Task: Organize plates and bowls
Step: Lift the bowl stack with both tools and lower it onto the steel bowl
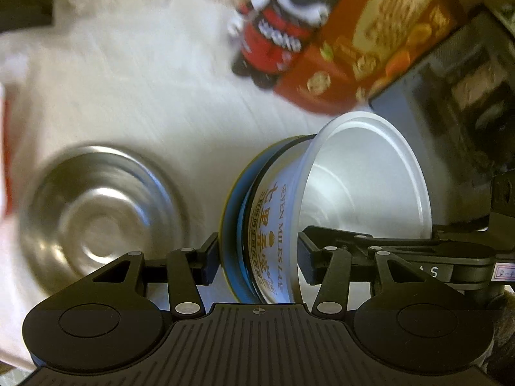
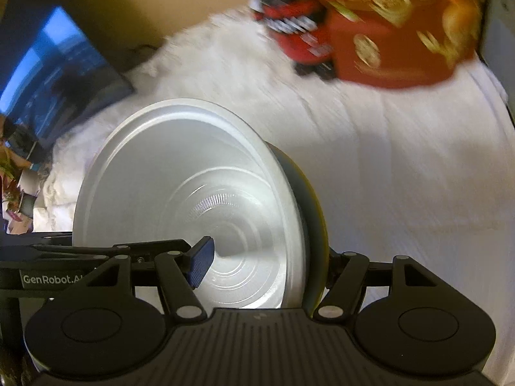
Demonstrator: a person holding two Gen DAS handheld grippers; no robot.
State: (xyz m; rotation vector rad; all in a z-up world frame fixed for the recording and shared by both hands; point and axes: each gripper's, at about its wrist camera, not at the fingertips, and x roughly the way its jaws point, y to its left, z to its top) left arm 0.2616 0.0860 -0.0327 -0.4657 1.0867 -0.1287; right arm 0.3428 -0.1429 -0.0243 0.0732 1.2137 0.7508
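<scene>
You held the white bowl (image 1: 363, 177) tipped on its side above the white cloth (image 1: 128, 80), nested in a blue plate (image 1: 231, 225) with a yellowish rim. Your left hand-held gripper (image 1: 257, 257) was closed on that stack, one blue pad (image 1: 209, 263) against the plate's back and the other on the bowl's rim side. The print on the bowl's outer wall read "SEVEN MILES", with the rest cut off by the gripper body.

In the right wrist view, your right hand-held gripper (image 2: 267, 263) straddled the same bowl (image 2: 193, 199): its left pad (image 2: 201, 265) sat inside the bowl's mouth, while the other finger was hidden behind the bowl and the plate's edge (image 2: 317, 212), so I cannot tell whether it was gripping or only set around them.

To the left of the bowl, a steel bowl (image 1: 99, 215) lay on the cloth, smeared by motion. Beyond the bowl stood a red box (image 1: 370, 48) printed with snacks, its top cut off by the frame, and just beside it a red, black and white toy figure (image 1: 280, 32), too blurred to make out. To the right of the bowl a dark appliance (image 1: 457, 96) was only partly visible. In the right wrist view, a blue-lit screen (image 2: 54, 74) showed at the far left of the bowl.
</scene>
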